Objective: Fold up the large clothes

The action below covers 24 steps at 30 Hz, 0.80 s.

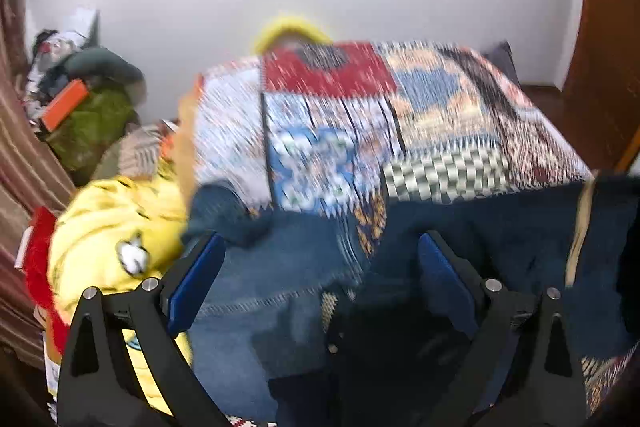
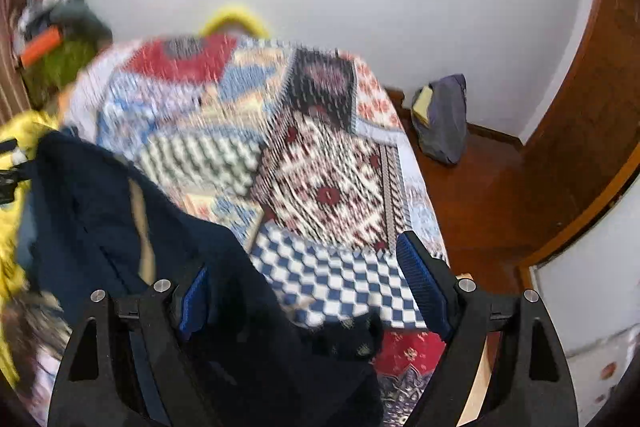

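- Denim jeans (image 1: 260, 279) lie on the patchwork quilt (image 1: 440, 115), beneath the left gripper (image 1: 320, 267), whose jaws stand wide apart and empty.
- Yellow clothing (image 1: 116, 223) is heaped at the left.
- Navy garment (image 2: 120, 203) drapes past the right gripper (image 2: 304, 283); its jaws are apart, nothing pinched.
- Grey bag (image 2: 444, 119) sits on the floor at the right.
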Tool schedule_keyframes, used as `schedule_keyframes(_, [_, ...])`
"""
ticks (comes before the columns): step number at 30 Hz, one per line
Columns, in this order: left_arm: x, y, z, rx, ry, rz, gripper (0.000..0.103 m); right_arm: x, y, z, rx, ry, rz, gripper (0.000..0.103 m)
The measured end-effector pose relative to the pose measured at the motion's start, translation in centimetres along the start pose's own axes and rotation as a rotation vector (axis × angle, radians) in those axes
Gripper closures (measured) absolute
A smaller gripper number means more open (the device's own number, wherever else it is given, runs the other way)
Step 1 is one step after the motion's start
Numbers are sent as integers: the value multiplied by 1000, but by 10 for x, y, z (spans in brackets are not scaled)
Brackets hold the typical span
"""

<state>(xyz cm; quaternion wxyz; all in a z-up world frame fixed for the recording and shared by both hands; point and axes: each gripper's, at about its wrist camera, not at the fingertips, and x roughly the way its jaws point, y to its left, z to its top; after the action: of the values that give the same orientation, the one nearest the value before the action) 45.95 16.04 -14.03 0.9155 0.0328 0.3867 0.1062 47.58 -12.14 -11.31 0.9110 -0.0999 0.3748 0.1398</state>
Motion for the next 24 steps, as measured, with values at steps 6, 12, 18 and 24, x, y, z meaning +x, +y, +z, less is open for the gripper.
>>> schedule_keyframes(6, [-26, -22, -25, 85, -11, -97, 4, -44, 20, -14, -71, -76, 115, 21])
schedule_keyframes(12, [-15, -71, -88, 232, 101, -185, 4, -50, 28, -63, -133, 14, 180, 21])
schedule_keyframes(18, [9, -87, -133, 203, 167, -202, 4, -18, 29, -120, -137, 184, 214, 21])
schedule_keyframes(24, [15, -77, -144, 98, 164, -263, 3, 15, 24, -113, -52, 214, 237, 21])
